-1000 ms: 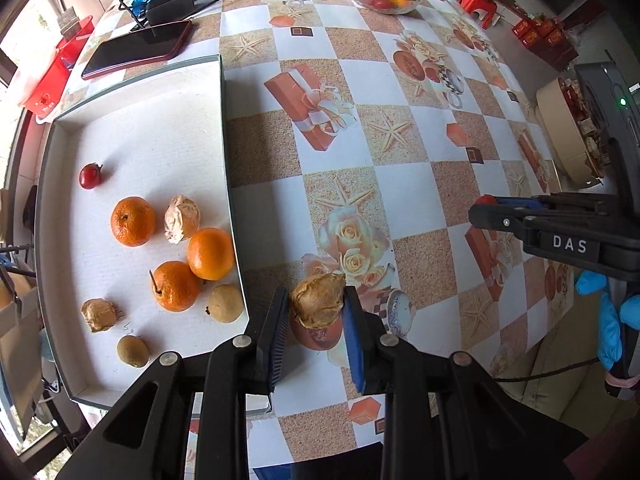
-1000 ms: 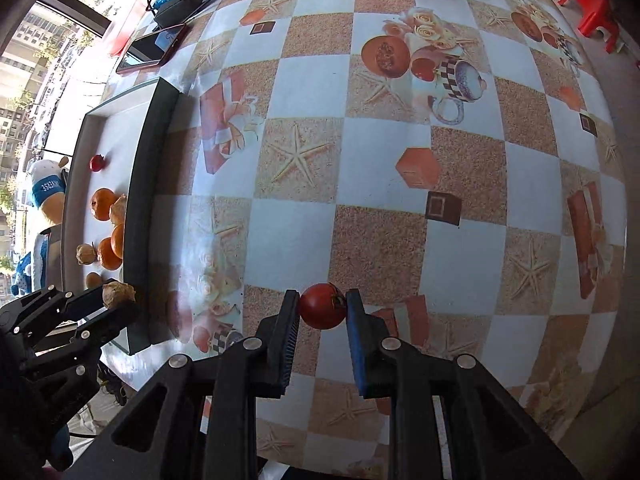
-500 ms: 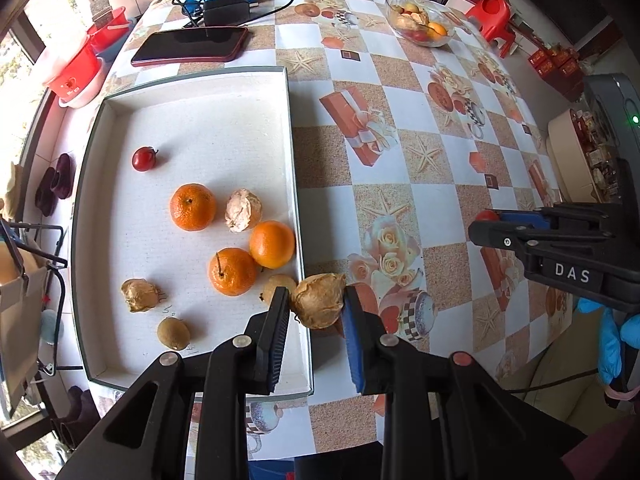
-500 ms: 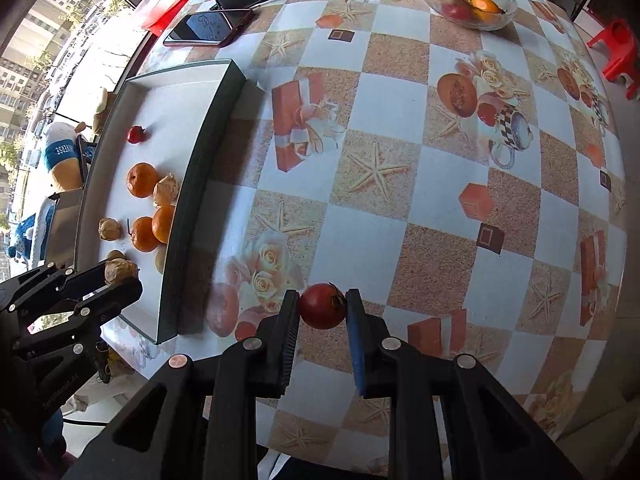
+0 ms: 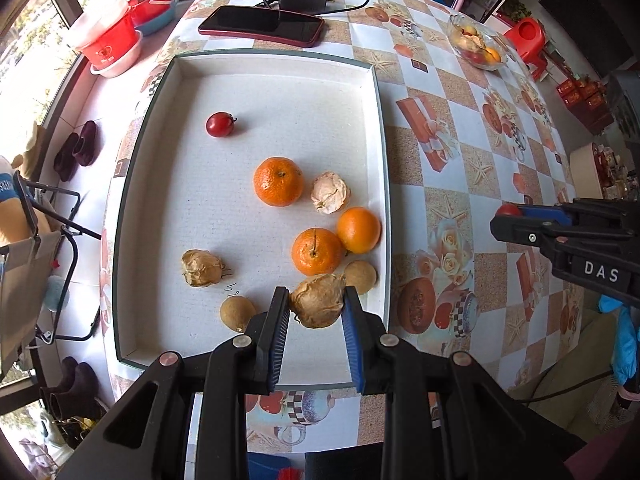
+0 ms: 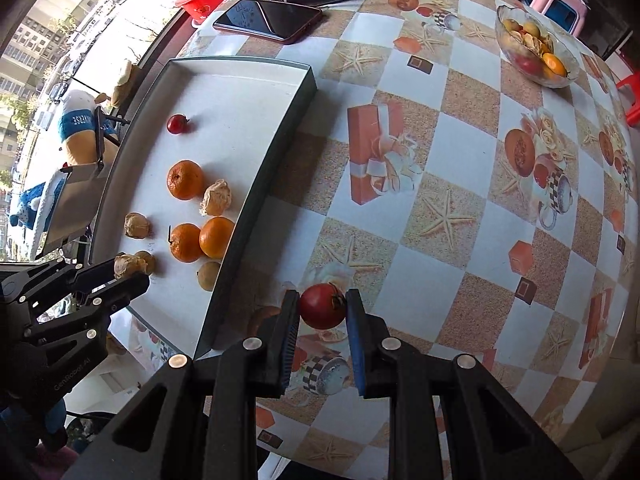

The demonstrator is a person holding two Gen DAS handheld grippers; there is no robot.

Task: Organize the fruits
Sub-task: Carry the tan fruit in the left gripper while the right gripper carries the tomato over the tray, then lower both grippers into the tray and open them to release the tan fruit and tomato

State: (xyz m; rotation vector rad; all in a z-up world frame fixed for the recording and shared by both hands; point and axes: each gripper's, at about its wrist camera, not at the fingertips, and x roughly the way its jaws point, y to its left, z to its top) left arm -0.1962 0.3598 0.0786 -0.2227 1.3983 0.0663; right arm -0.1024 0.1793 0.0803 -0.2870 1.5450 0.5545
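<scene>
The left gripper (image 5: 316,312) is clamped on a husked fruit (image 5: 318,300), a brown papery ball, and holds it above the near right part of the white tray (image 5: 248,64). Carried this way, the fruit is probably about to be set down among the others of its kind. The right gripper (image 6: 323,312) is clamped on a small red fruit (image 6: 322,306) and holds it over the patterned tablecloth (image 6: 440,160), just outside the tray's right wall; it appears to be on its way into the tray, where a matching red fruit (image 5: 219,124) lies alone at the far end.

Contents lying in the tray:
- Oranges: three. One (image 5: 278,181) sits near the middle; two (image 5: 317,251) touch each other by the right wall.
- Husked fruits: two, one pale (image 5: 331,192) beside the middle orange, one brown (image 5: 201,267) toward the left.
- Small round brown fruits: two (image 5: 237,313), near the front.
- Red fruit: one.

Including the held pieces, that gives three husked fruits and two red fruits.

Outside the tray, a glass bowl (image 6: 536,48) with more fruit stands at the far right of the table, and a phone (image 5: 262,26) lies beyond the tray's far wall.
</scene>
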